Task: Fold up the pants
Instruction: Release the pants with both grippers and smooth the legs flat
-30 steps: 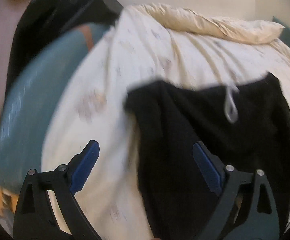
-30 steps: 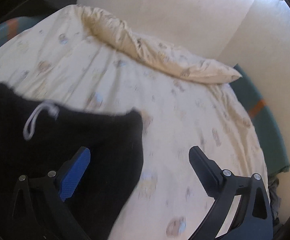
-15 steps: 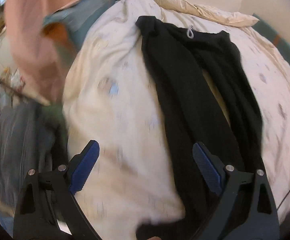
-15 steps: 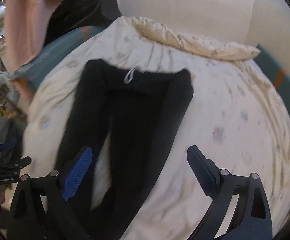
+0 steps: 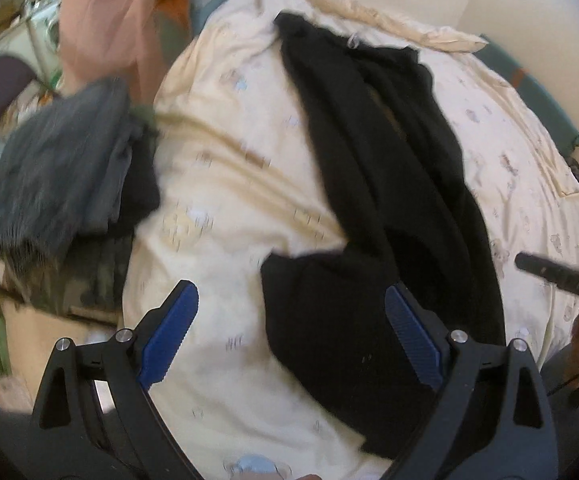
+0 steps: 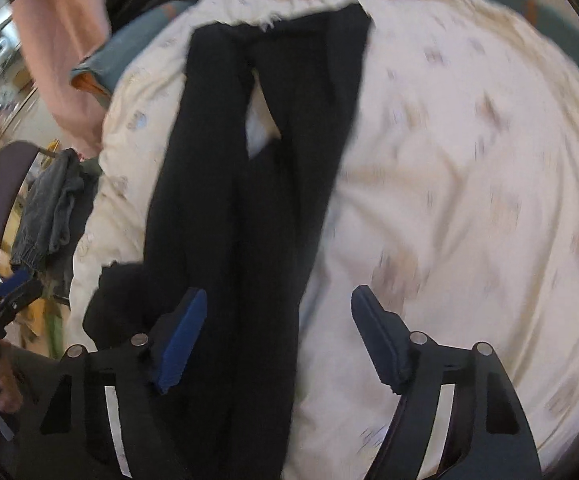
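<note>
Left gripper (image 5: 291,324): fingers spread wide, grasping nothing, hovering over the near end of the bed; its right-hand finger (image 5: 411,336) sits over the bent hem end of the black pants (image 5: 373,184), contact not determinable through the blur. Right gripper (image 6: 279,332): fingers likewise released and empty, above the lower legs of the pants (image 6: 249,184), with the left-hand finger (image 6: 181,340) over dark cloth and the other over the cream bedsheet (image 6: 469,200). In the left wrist view the pants lie flat on the sheet (image 5: 225,184), running from about 6 o'clock up to 12 o'clock, legs side by side; the near end of the left leg is turned sideways toward 9 o'clock. A narrow gap of sheet shows between the legs in the right wrist view. The waistband is at the far end, near 12 o'clock, with a pale drawstring (image 5: 354,40) just visible. Beyond the waistband lies a bunched cream duvet roll (image 5: 401,28). At 9 o'clock, off the bed edge, a grey garment (image 5: 57,168) is heaped; a pink cloth (image 5: 101,20) hangs at 11 o'clock.
</note>
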{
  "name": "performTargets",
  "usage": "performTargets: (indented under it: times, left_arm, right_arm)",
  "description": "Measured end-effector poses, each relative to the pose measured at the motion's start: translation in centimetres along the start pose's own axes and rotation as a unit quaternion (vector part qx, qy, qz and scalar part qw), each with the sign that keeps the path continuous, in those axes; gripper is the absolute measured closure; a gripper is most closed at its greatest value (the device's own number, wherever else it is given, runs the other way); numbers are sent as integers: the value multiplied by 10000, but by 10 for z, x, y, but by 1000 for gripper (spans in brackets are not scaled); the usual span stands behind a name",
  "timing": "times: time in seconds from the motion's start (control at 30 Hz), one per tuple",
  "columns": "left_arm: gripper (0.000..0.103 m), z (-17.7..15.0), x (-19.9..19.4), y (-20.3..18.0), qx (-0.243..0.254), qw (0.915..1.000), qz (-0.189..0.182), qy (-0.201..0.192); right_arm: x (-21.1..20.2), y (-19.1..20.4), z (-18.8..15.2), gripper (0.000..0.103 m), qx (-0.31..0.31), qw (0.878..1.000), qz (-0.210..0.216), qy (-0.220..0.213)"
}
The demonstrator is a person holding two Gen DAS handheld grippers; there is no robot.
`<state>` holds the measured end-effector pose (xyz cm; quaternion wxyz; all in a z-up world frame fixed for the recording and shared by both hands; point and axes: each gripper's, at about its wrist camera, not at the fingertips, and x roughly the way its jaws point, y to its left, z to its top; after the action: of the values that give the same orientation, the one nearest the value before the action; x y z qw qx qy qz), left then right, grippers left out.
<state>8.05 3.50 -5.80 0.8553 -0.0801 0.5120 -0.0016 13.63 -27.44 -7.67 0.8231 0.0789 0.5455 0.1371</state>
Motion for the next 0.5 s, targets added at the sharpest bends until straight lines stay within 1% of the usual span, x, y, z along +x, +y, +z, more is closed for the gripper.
performTargets:
  times: [0.03,0.07,0.17,0.2,0.23,0.27,0.3,0.33,0.37,0.4,0.47,0.5]
  left_arm:
    - [10,-2,1,1,-72,10000,-63,23]
    - [10,-4,3,2,-119,9998,-123,32]
    - [10,-4,5,-2,-64,9999,-92,23]
    - [10,-3,5,-2,-57,9999,-91,-3]
    - [10,-3,4,-3,-66,9999,-103,-32]
    - [10,-4,3,-2,-71,9999,-105,-47]
    - [10,-4,3,-2,-71,9999,-102,-53]
    - [10,-4,2,-1,-71,9999,-109,-41]
    - [10,-4,2,-1,-87,9999,-123,-29]
    - [10,-4,1,1,-137,9998,-141,-23]
    - [10,-2,1,4,-256,9995,-186,-2]
    - [10,-1,2,6,-317,9993,-203,13]
  right_arm:
    - [9,-4,-9,33,196,9998,18,84]
    - [15,-5,-14,33,277,9995,18,148]
    - [36,-3,-30,33,397,9986,-94,335]
    - [43,-3,-35,45,460,9982,-65,389]
    - [46,-2,-39,70,493,9979,19,424]
    - [49,-1,-41,78,495,9976,91,479]
    - [48,-1,-42,83,465,9978,15,477]
    - [41,3,-40,95,341,9987,-93,367]
    - [34,6,-37,95,214,9993,-113,278]
    - [26,8,-34,95,76,9995,-247,188]
    - [0,7,-26,96,-84,9983,-551,-139]
    - [-14,3,-21,96,-125,9959,-834,-329]
